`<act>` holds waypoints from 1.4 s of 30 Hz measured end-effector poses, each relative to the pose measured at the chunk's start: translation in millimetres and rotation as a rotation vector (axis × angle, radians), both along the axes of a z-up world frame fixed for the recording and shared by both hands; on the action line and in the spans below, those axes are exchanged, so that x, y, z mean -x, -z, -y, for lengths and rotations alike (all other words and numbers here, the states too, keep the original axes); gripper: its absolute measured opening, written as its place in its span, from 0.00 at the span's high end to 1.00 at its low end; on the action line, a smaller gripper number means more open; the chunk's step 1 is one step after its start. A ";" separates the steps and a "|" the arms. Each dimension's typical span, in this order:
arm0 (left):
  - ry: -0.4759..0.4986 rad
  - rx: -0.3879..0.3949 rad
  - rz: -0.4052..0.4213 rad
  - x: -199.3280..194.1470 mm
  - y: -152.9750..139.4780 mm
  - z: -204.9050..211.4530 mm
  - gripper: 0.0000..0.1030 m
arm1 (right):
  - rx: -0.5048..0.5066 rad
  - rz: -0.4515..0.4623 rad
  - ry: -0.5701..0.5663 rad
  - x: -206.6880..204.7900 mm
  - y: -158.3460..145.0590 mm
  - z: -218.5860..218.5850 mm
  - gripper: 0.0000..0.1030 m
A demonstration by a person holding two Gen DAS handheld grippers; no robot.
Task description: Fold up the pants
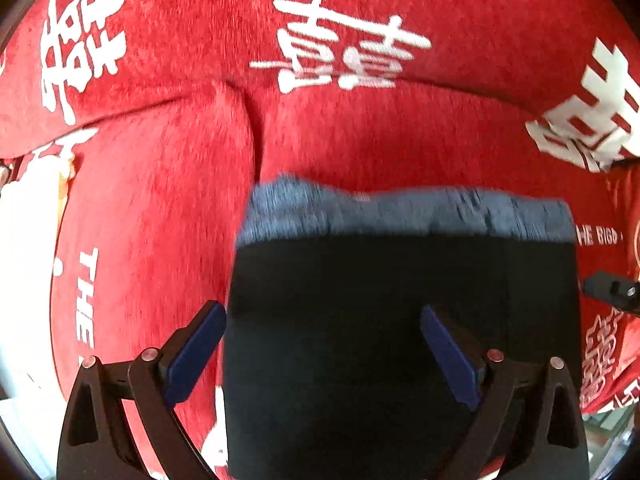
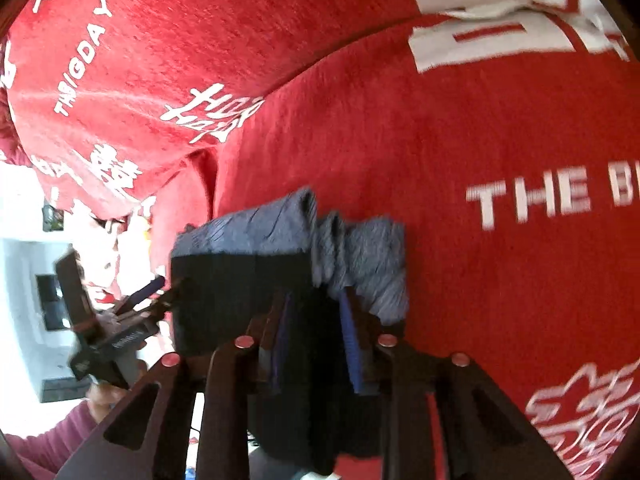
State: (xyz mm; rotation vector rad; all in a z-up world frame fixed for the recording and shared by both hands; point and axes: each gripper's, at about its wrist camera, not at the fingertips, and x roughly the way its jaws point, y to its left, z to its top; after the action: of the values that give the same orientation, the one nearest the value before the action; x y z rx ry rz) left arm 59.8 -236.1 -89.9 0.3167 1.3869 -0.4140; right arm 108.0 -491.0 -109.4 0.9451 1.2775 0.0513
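Observation:
The pants (image 1: 400,320) are dark, nearly black, with a blue-grey ribbed waistband (image 1: 400,212). They lie folded into a block on a red cover. My left gripper (image 1: 322,344) is open, its blue-padded fingers (image 1: 196,352) spread across the left part of the pants, one finger beside the edge. My right gripper (image 2: 316,344) is shut on the pants (image 2: 240,292) near the bunched waistband (image 2: 360,256). The left gripper (image 2: 160,292) shows in the right wrist view at the pants' far edge.
The red plush cover (image 1: 360,140) with white characters and lettering spreads all around, with a seam between cushions (image 1: 252,128). A white surface (image 1: 24,260) lies at the left. The person's hand and maroon sleeve (image 2: 80,420) show in the right wrist view.

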 end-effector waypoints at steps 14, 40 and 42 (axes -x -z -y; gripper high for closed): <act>-0.018 -0.034 -0.004 30.5 20.1 1.6 0.01 | 0.033 -0.029 -0.119 35.9 -0.6 -62.3 0.58; 0.101 -0.096 0.019 86.4 -20.2 -40.3 0.01 | 0.240 -0.173 0.052 107.1 -37.5 -87.3 0.22; 0.105 -0.099 0.033 93.4 -33.9 -46.4 0.01 | 0.257 -0.181 0.055 105.9 -44.1 -94.1 0.22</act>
State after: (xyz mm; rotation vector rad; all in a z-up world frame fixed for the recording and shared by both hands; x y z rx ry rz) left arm -33.6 -189.7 -56.0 0.4769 1.3644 -0.4256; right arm 2.1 -396.9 -65.2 0.7755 1.3852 -0.2413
